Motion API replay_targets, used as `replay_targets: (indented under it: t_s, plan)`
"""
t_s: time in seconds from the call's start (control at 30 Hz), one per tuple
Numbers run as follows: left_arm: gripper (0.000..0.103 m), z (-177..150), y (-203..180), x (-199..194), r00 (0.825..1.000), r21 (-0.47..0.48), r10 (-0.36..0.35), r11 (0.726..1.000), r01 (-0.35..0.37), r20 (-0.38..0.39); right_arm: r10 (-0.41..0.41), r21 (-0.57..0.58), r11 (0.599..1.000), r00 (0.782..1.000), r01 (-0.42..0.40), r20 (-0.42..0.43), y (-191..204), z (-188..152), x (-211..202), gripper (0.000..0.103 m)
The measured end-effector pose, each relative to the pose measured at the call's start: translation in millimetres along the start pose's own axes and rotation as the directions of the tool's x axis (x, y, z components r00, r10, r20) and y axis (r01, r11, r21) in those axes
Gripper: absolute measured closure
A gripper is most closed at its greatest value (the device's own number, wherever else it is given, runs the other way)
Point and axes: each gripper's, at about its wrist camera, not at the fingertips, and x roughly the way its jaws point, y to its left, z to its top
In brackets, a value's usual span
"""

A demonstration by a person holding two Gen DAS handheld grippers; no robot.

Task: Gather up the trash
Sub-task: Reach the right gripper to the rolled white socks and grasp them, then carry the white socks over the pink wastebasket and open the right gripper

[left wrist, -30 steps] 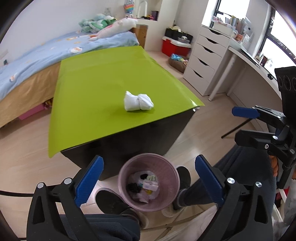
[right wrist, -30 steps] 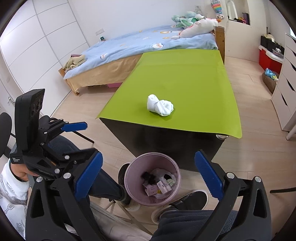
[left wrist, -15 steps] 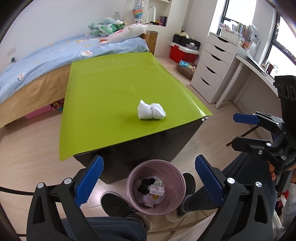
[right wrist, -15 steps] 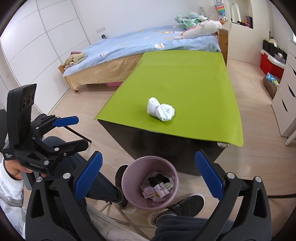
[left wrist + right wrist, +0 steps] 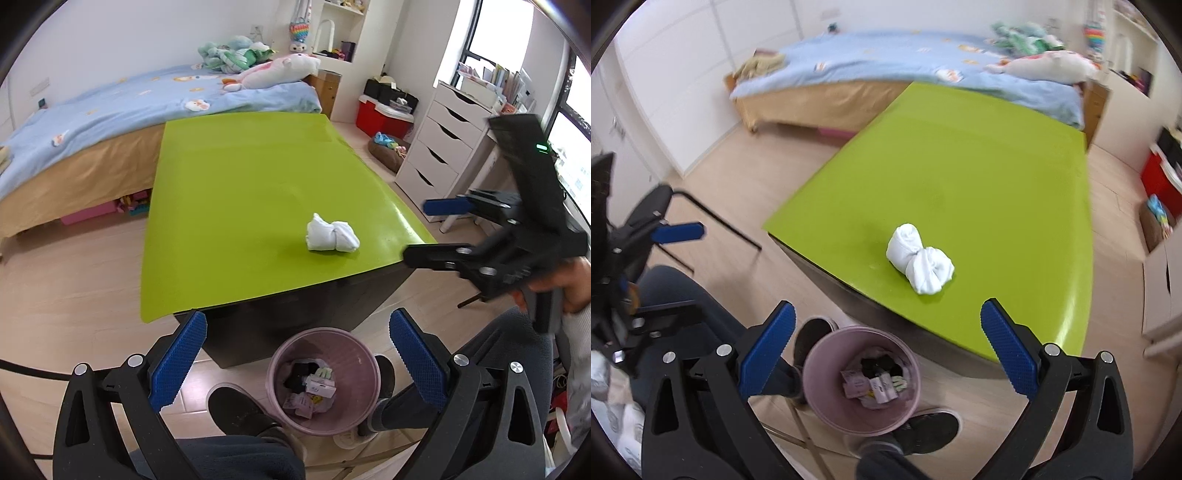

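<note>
A white crumpled wad [image 5: 331, 237] lies on the green table [image 5: 240, 192] near its front edge; it also shows in the right wrist view [image 5: 919, 264]. A pink trash bin [image 5: 324, 376] with scraps inside stands on the floor below the table front, also in the right wrist view [image 5: 862, 380]. My left gripper [image 5: 297, 354] is open and empty, above the bin. My right gripper [image 5: 886, 343] is open and empty, above the bin and short of the wad; it also shows in the left wrist view [image 5: 424, 232], beside the table's right corner.
A bed [image 5: 110, 122] with soft toys stands behind the table. A white drawer unit [image 5: 443, 147] and a red box [image 5: 380, 114] stand to the right. The person's shoes [image 5: 240, 410] flank the bin. The left gripper also appears in the right wrist view [image 5: 679, 273], at the left.
Both grippers have moved forward and up toward the table. The right gripper has swung in closer to the table's right corner and the wad. Both stay open.
</note>
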Motion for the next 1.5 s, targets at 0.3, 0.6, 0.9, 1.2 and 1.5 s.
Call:
replay_targets:
  t_s: [0.3, 0.6, 0.9, 1.2, 1.5]
  plan:
    - [0.008, 0.5, 13.1, -1.3, 1.0, -0.037, -0.01, 0.999, 0.01, -0.002, -0.037, -0.116, 0.993, 0.987, 0.019, -0.155, -6.2, 30.8, 65.2, 0.004]
    - [0.008, -1.1, 15.8, 0.1, 1.0, -0.049, -0.016, 0.999, 0.016, -0.007, -0.092, -0.183, 0.982, 0.965, 0.047, -0.247, -6.5, 32.7, 111.4, 0.045]
    - [0.008, 3.2, 15.2, 2.7, 1.0, -0.047, -0.026, 0.999, 0.026, -0.007, -0.113, -0.12, 0.989, 0.975, 0.091, -0.193, -20.9, 25.5, 99.6, 0.068]
    - [0.008, 23.2, 14.8, 6.8, 1.0, -0.016, -0.03, 0.999, 0.03, 0.003, -0.069, 0.011, 0.997, 0.992, 0.07, -0.102, -29.6, 26.0, 68.4, 0.069]
    - [0.008, 59.1, 16.1, 39.5, 0.998, 0.033, -0.04, 0.999, 0.041, -0.038, -0.036, 0.106, 0.994, 0.999, 0.039, -0.027, -33.7, 13.2, 30.0, 0.069]
